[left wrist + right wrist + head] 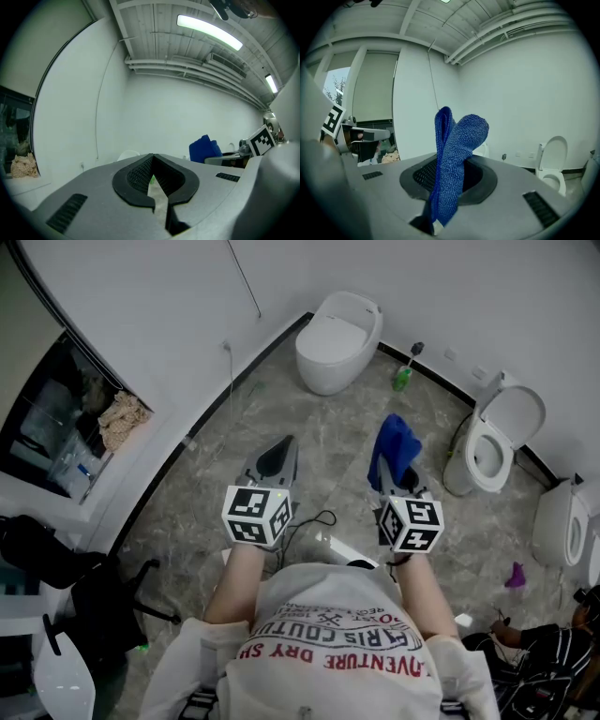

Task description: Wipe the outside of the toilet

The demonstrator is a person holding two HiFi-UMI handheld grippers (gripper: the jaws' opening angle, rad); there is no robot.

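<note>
The left gripper hung over the marble floor, its jaws pressed together on nothing. Far beyond it, against the wall, stood the closed white toilet, well apart from both grippers. The right gripper pinched a blue cloth, which stood up from its jaws. Farther right stood an open-lidded toilet.

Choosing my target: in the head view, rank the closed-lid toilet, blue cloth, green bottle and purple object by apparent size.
1. Closed-lid toilet.
2. Blue cloth; it is nearer the camera, so it may look bigger than it is.
3. Green bottle and purple object: both tiny, too alike to rank.
</note>
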